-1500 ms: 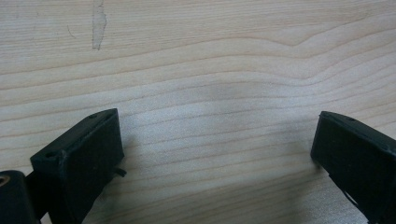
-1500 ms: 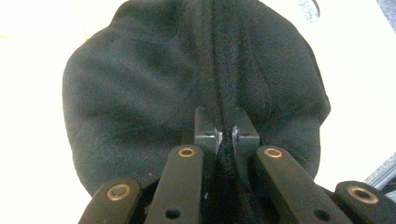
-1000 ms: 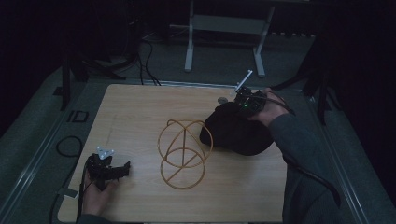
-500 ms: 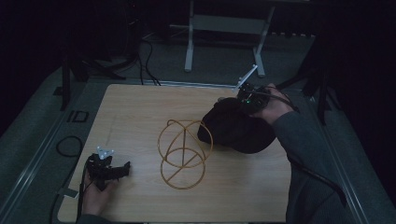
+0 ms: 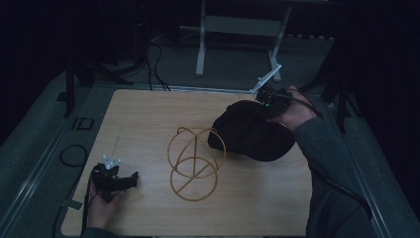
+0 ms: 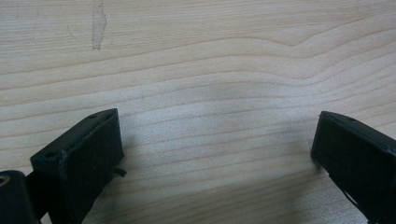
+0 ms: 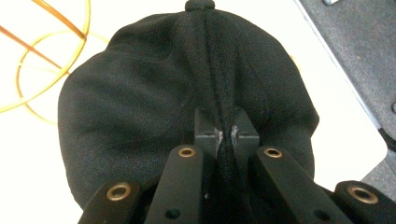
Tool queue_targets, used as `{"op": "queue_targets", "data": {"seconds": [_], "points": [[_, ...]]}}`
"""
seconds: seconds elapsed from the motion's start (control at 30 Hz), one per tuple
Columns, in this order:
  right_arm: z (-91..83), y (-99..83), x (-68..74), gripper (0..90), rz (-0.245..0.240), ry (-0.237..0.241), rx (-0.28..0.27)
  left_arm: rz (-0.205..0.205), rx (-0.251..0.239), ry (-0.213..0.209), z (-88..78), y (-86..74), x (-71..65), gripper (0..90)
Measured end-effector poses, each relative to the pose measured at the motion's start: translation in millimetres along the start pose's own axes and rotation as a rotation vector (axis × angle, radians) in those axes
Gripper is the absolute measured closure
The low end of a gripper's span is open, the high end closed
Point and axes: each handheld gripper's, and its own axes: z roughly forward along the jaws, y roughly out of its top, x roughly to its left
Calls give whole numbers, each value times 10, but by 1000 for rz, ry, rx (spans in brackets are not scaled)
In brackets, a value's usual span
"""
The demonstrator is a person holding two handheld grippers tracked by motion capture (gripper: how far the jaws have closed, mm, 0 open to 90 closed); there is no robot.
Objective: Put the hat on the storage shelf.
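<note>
A black cap (image 5: 250, 131) (image 7: 187, 93) hangs over the right side of the wooden table (image 5: 148, 119), lifted at its far edge. My right gripper (image 5: 270, 103) (image 7: 226, 135) is shut on a fold of the cap's fabric. A gold wire stand (image 5: 194, 162) (image 7: 44, 60) made of crossed rings is upright at the table's middle, just left of the cap. My left gripper (image 5: 124, 181) (image 6: 217, 154) rests low on the table's near left corner, jaws wide apart with only bare wood between them.
A white metal frame (image 5: 237, 44) stands on the dark floor beyond the table. Cables (image 5: 153, 54) lie on the floor at the back left. The table's right edge (image 7: 341, 98) runs close to the cap.
My right gripper has risen and moved toward the far right with the cap, pulling its far edge up. The left gripper has stayed put.
</note>
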Motion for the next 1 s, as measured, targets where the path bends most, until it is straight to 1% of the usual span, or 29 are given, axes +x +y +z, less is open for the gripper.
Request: {"op": "queue_targets", "data": {"seconds": [0.27,0.6,1.0], "points": [[-105,-22,-34,851,14,11,-45,0,0,0,0,0,0,18],[-275,-40,-55,851,16,-2,-89,-1,-1,0,1,0,-1,18],[-386,-10,-30,852,-10,-4,-87,1,0,1,0,0,0,18]]}}
